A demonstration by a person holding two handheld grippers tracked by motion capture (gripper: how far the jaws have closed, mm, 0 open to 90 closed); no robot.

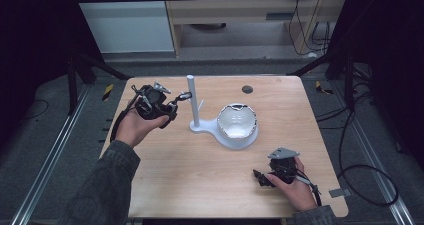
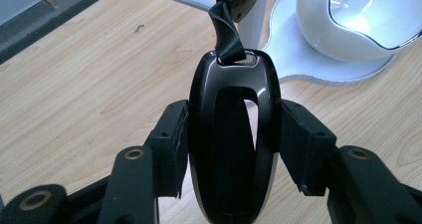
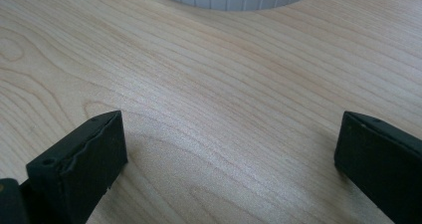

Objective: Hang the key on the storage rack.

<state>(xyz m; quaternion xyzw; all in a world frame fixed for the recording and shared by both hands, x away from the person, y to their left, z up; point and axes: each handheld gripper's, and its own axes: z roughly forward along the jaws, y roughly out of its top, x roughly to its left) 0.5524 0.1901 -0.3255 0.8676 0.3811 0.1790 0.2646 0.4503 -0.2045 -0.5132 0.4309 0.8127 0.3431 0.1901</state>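
1. A glossy dark oval key fob (image 2: 231, 139) with a black fabric strap (image 2: 226, 35) sits clamped between the jaws of the left gripper (image 2: 231, 144), held above the light wooden surface (image 1: 200, 165).
2. Just beside it stands the white stand's upright post (image 1: 193, 102), with the white bowl (image 1: 237, 121) on the same base.
3. The right gripper (image 1: 265, 177) rests low near the surface's front edge, jaws spread wide on nothing.

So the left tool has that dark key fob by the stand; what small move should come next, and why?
Probably ease the left tool toward the white stand's side peg to hook the strap: the key fob is clamped between the jaws, its strap reaches up beside the post, and the right tool rests open over bare table.
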